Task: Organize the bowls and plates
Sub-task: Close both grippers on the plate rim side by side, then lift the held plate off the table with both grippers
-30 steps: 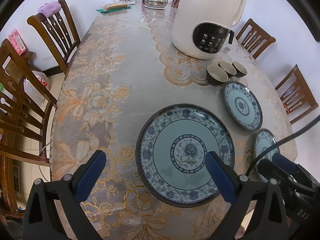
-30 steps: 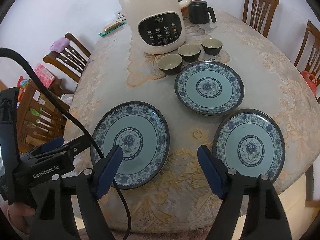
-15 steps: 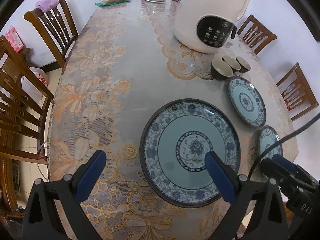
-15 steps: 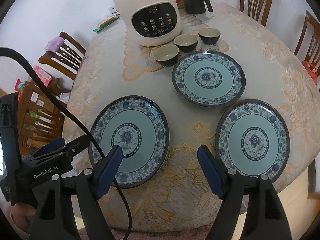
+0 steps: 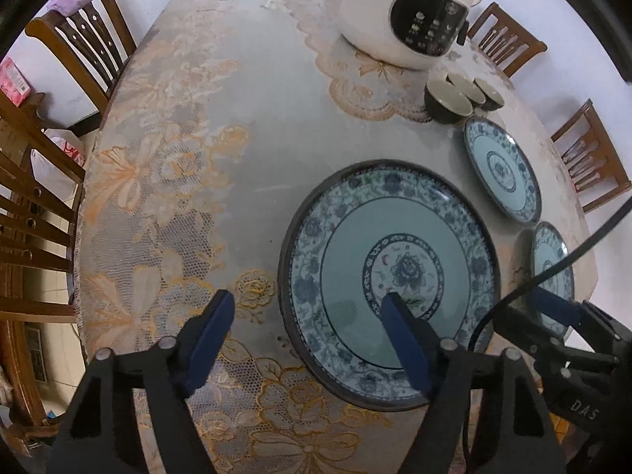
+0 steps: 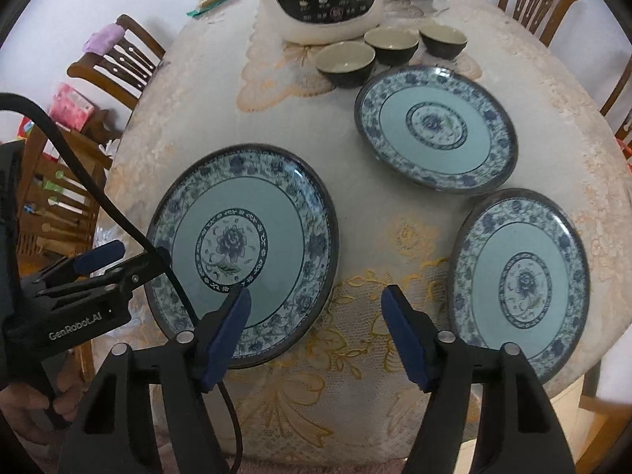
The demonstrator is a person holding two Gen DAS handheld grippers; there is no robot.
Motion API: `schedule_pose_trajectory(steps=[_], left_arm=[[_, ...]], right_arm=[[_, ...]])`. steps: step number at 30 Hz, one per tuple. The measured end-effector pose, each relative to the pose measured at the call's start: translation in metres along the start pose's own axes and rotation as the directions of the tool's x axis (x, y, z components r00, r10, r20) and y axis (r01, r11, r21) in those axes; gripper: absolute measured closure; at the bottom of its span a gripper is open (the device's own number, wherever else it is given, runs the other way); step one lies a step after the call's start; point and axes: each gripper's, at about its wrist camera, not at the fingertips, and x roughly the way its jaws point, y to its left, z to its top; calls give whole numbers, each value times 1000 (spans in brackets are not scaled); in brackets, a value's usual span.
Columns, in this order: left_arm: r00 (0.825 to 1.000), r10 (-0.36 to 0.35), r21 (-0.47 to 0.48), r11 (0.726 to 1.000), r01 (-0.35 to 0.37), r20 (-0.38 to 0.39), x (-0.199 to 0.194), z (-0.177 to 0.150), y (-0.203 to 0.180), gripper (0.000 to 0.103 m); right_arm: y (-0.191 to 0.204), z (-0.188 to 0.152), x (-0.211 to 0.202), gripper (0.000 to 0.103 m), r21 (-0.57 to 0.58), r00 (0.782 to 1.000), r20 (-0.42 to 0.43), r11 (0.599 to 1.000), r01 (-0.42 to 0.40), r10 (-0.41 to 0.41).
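Landmark: the white electric cooker [image 6: 328,4] with a black control panel, stood on the lace-covered oval table [image 5: 189,166]

Plates: three round blue-and-white floral porcelain plates are laid singly; one [image 6: 434,128] just in front of the cooker; a second [image 6: 521,280] nearer the table edge on the cooker's right-hand side; the largest-looking one, the near plate [image 5: 389,288], in front of the cooker on its left-hand side; none is stacked

Bowls: three small dark ceramic bowls [image 6: 389,45] with pale insides are lined up against the cooker's base; not nested

Left gripper [image 5: 306,330]: jaws have just been closing yet nothing is clamped; the near plate's outer rim is straddled, one blue pad over its centre

Right gripper [image 6: 316,330]: jaws have likewise been closing, unclamped; the same plate's inner rim lies between the pads

Progress: judged barely begun; no stacking is seen; all plates and bowls are left to be gathered
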Motion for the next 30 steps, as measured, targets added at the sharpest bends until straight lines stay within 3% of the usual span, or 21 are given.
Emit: schedule_pose_trajectory(steps=[5, 11, 14, 16, 18, 30], left_arm=[[1000, -2, -9, 1000, 2, -29, 10, 3, 7, 27], [998, -18, 12, 1000, 18, -57, 20, 4, 5, 34], [998, -20, 19, 1000, 21, -58, 22, 5, 4, 41], [998, -22, 25, 999, 24, -53, 22, 6, 4, 55], [999, -18, 49, 999, 20, -51, 21, 8, 3, 65], [1000, 10, -24, 1000, -11, -25, 19, 25, 31, 66]], right_arm=[[-4, 3, 12, 55, 16, 999, -31, 1000, 8, -7], [-2, 7, 30, 69, 24, 996, -90, 1000, -2, 4], [2, 8, 35, 75, 21, 995, -101, 1000, -19, 21], [4, 10, 37, 79, 15, 995, -101, 1000, -12, 13], [6, 15, 39, 79, 13, 995, -98, 1000, -14, 15], [38, 54, 50, 80, -74, 999, -41, 997, -18, 15]])
